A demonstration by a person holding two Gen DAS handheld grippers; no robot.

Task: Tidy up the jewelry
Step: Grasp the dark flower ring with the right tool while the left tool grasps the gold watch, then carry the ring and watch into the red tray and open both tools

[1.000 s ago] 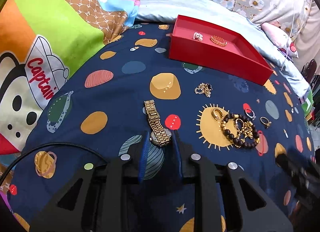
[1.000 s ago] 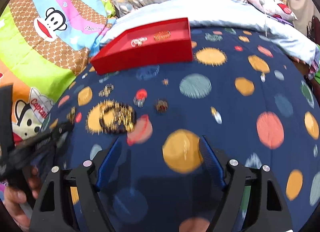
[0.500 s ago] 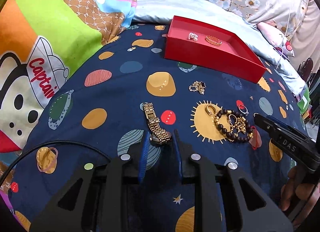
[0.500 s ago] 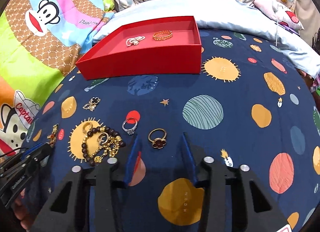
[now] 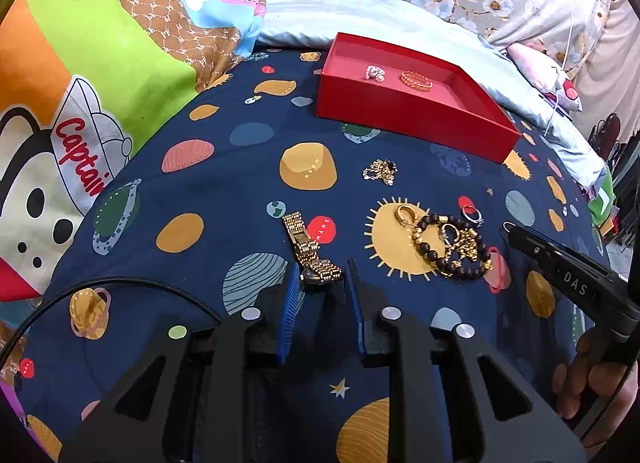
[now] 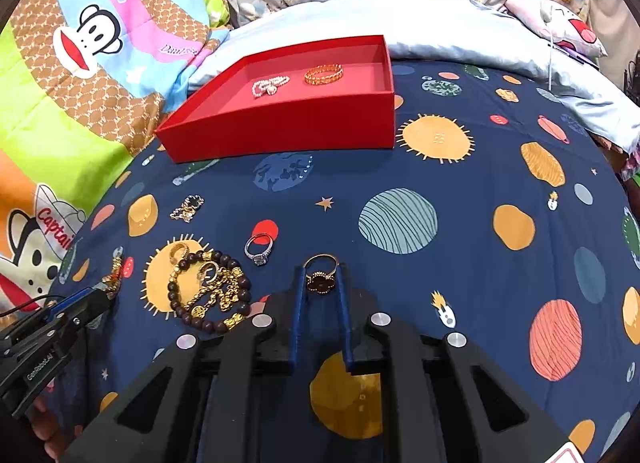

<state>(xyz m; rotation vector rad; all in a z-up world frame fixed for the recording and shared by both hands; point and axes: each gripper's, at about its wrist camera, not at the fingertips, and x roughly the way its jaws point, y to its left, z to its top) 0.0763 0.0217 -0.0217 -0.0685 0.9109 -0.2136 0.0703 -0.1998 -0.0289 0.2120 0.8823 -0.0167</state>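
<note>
My right jaws [image 6: 319,277] are closing around the gold ring [image 6: 320,274], lower centre; left jaws [image 5: 322,277] grip the gold watch [image 5: 310,249].

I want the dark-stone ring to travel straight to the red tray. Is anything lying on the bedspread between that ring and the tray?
Nothing visible does. The right gripper is closing with the gold ring with the dark stone between its jaws, and the stretch of bedspread up to the red tray is bare. The silver ring lies off to the left.

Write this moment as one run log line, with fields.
left claw: shut on gold watch | right claw: closing around gold ring | red tray: holds pearl piece, gold bracelet
</note>
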